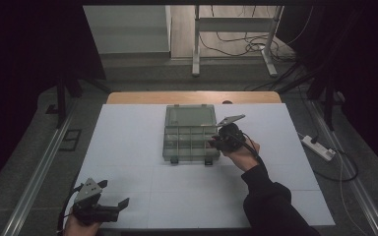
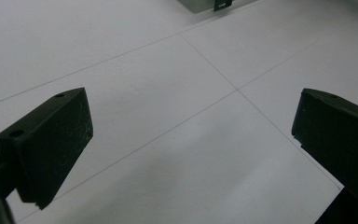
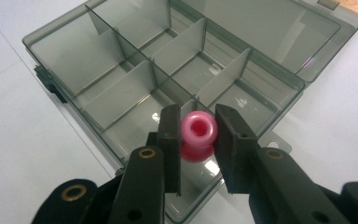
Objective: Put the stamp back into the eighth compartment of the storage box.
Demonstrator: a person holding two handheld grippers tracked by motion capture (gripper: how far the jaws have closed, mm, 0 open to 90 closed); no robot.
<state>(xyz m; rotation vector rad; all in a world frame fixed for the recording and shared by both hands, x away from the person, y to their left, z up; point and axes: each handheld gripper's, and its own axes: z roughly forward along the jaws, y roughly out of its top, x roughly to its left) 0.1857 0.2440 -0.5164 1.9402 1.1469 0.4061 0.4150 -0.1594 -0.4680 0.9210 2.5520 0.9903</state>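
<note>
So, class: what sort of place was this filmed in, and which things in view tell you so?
Probably a lab or workshop rigged for recording, not a home. A white-covered table stands between dark curtains, cables and a power strip lie on the floor, and a person works hand-held grippers over a compartment box.

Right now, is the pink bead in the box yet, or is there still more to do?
Nearly. Done: the organizer box lies open on the table, lid back, its compartments looking bare. In hand: the right gripper pinches the pink bead just over a compartment by the box's rim. Left: letting the bead go. The left gripper waits open over the white table.
</note>
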